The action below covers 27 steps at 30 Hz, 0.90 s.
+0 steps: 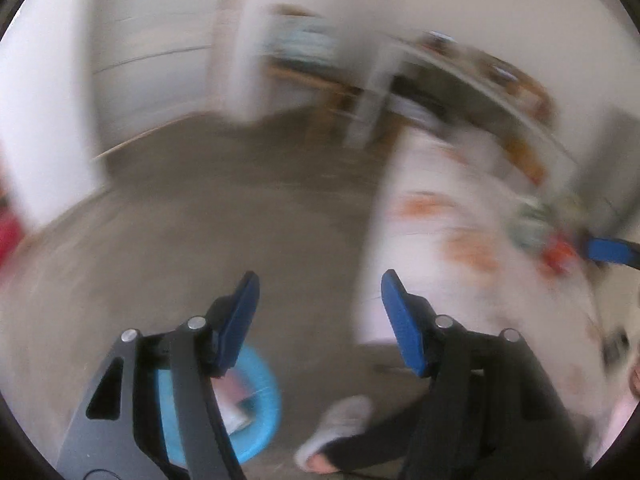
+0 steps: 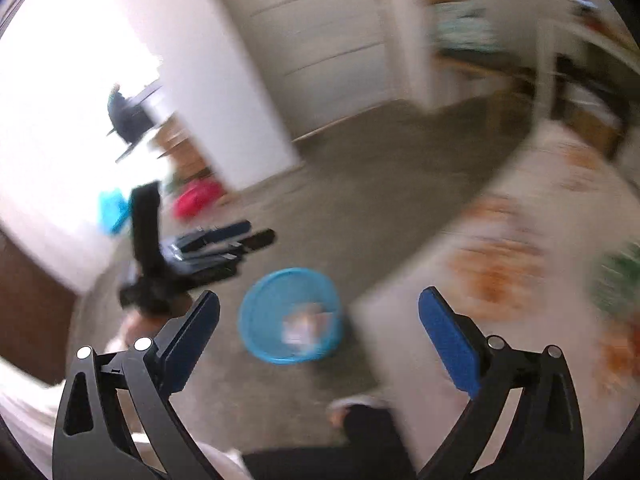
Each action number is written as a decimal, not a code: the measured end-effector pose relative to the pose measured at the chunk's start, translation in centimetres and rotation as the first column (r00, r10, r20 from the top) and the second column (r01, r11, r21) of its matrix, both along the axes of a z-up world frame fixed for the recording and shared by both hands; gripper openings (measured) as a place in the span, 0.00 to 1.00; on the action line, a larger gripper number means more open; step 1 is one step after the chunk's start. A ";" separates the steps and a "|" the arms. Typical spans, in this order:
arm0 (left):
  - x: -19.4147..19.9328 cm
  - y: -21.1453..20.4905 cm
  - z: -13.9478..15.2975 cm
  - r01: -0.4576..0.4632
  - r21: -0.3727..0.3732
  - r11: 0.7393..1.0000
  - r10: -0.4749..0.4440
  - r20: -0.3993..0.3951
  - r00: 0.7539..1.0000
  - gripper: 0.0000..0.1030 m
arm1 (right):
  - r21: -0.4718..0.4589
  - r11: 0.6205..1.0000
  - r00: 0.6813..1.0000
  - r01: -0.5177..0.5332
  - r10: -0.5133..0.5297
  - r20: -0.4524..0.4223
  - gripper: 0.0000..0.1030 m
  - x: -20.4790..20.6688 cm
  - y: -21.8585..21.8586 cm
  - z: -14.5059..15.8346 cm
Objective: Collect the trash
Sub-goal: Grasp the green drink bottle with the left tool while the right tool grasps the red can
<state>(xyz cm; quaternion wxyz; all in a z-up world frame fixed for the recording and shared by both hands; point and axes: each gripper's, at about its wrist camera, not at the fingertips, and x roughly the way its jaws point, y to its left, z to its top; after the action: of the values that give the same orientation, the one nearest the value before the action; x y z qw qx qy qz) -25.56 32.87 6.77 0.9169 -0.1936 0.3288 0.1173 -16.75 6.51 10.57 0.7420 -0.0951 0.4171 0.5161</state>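
A round blue bin [image 2: 250, 320] stands on the grey floor beside the table, with crumpled paper trash [image 2: 304, 324] inside. My right gripper [image 2: 320, 298] hangs above it, open wide, with nothing between the blue pads. My left gripper [image 1: 320, 312] is also open and empty; the bin [image 1: 264, 400] shows low behind its left finger. In the right wrist view the left gripper [image 2: 236, 240] is a dark blur to the left of the bin. A blurred green and red item [image 1: 536, 228] lies on the table, next to one blue finger [image 1: 608, 250] of the right gripper.
A table with a white, orange-patterned cloth [image 2: 400, 320] fills the right side. A person's foot in a pale slipper [image 1: 340, 424] stands by its corner. A red object [image 2: 196, 198] lies by the white wall [image 2: 224, 120]. Shelves and furniture [image 1: 460, 80] stand beyond. Both views are motion-blurred.
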 end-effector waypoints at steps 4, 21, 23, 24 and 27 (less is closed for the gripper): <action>10.8 -5.6 3.4 0.294 -0.065 0.954 -0.292 0.035 0.956 0.80 | -0.040 0.967 0.966 0.253 -0.251 0.065 0.94 5.7 -10.1 -0.4; 41.6 -28.8 -3.1 0.715 -0.013 0.699 -0.645 -0.442 0.623 0.76 | -0.390 0.847 0.914 0.361 -0.238 0.329 0.93 22.3 -17.0 -8.1; 41.8 -29.5 -4.2 0.727 -0.017 0.686 -0.644 -0.478 0.597 0.56 | -0.432 0.839 0.935 0.330 -0.227 0.273 0.78 23.3 -16.8 -9.3; 41.6 -30.1 -4.6 0.729 -0.008 0.684 -0.638 -0.491 0.593 0.55 | -0.439 0.834 0.934 0.335 -0.234 0.269 0.74 23.4 -16.8 -9.7; 41.3 -30.6 -4.6 0.730 0.061 0.681 -0.611 -0.503 0.612 0.54 | -0.461 0.800 0.919 0.384 -0.284 0.272 0.65 23.4 -17.5 -10.4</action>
<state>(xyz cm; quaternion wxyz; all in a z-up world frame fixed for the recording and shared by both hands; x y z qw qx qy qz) 15.79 2.29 2.18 0.8092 0.0989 0.5582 -0.1546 6.61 -11.01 0.19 0.8065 -0.2592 0.4753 0.2377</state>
